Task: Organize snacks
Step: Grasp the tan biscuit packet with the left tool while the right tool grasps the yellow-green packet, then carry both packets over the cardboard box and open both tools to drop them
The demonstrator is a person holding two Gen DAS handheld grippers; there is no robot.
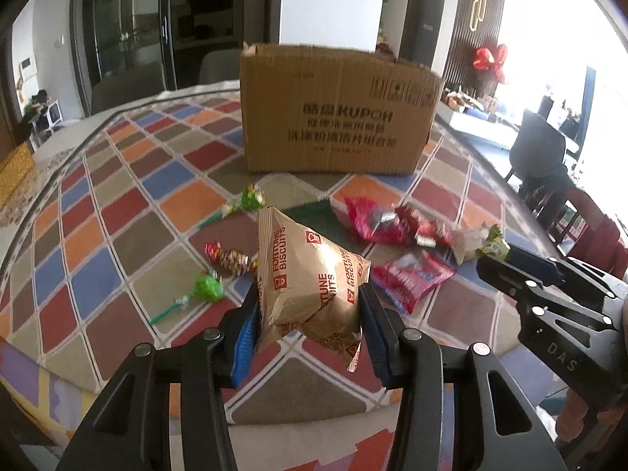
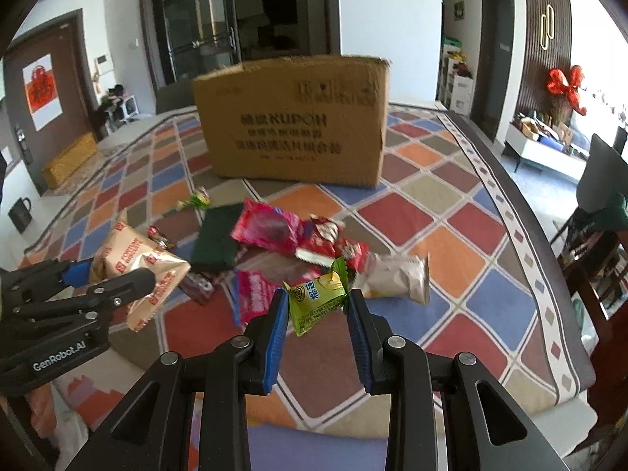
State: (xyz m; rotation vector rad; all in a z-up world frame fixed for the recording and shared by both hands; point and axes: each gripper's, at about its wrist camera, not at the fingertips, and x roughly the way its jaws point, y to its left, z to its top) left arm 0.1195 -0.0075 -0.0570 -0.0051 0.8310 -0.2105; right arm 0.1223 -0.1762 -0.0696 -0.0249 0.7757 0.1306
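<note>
Cardboard box (image 1: 337, 114): printed lettering blurred in both views; only "KUPOH" is legible, smaller lines are not. Interior not visible; contents cannot be determined.

In front of the box, the dark green packet (image 2: 217, 237) is partly covered by a pink packet (image 2: 267, 231); its label cannot be read.

Nearer than the box, the Fortune Biscuits bag (image 1: 310, 282) hides the tablecloth and part of the red-wrapped candy (image 1: 229, 259) behind it.

Right gripper (image 1: 495, 257) is cut off at the left view's edge; the green snack packet (image 1: 495, 244) shows only as a tip there.
</note>
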